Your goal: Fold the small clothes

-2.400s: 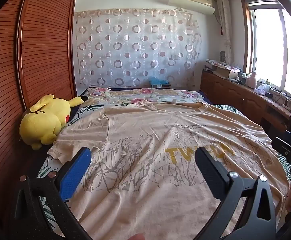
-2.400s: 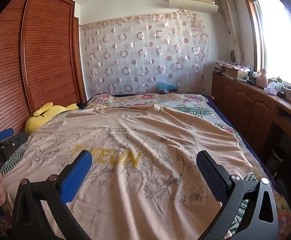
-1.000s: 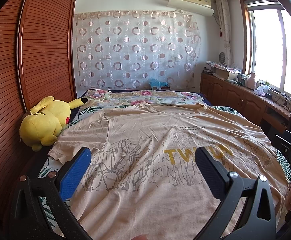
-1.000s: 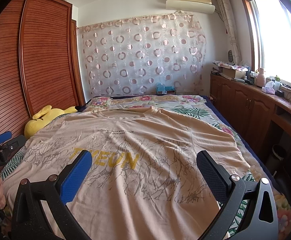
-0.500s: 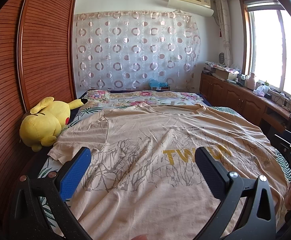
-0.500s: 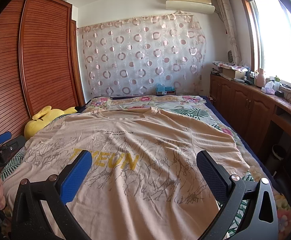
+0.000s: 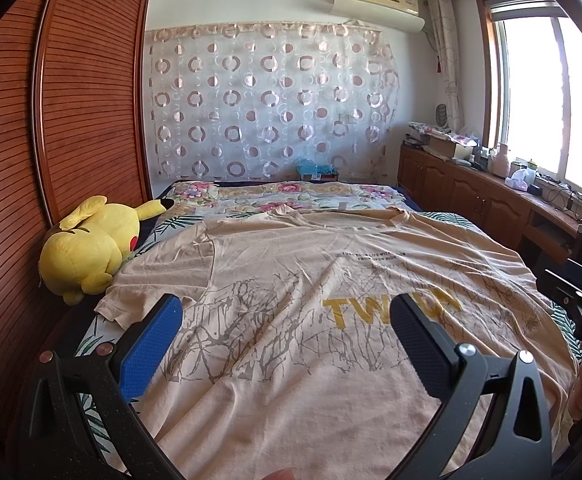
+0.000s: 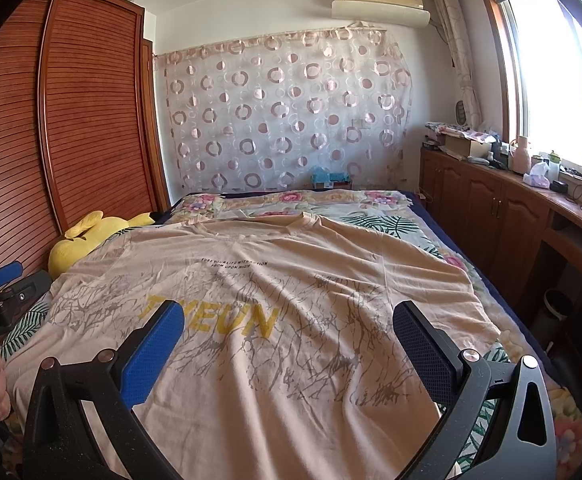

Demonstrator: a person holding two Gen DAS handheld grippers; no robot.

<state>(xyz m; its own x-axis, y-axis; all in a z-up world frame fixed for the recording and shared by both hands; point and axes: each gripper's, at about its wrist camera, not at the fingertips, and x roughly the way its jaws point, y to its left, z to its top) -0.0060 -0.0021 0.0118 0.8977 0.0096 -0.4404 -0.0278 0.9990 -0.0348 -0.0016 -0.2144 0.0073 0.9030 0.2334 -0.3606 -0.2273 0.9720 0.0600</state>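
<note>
"FROM UPON HIGH" on T-shirt (image 8: 251, 280)

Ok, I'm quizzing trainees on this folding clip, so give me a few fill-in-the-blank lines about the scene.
1. The T-shirt lies spread flat on the ____.
2. The left gripper and the right gripper both have jaws that are ____.
3. The plush toy beside the wardrobe is coloured ____.

Missing words: bed; open; yellow

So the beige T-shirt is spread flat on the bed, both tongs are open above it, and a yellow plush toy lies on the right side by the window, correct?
Nearly. The plush toy lies on the left, by the wooden wardrobe, not by the window; the left wrist view shows it. The T-shirt is spread on the bed, and both the left tongs and right tongs are open.
</note>
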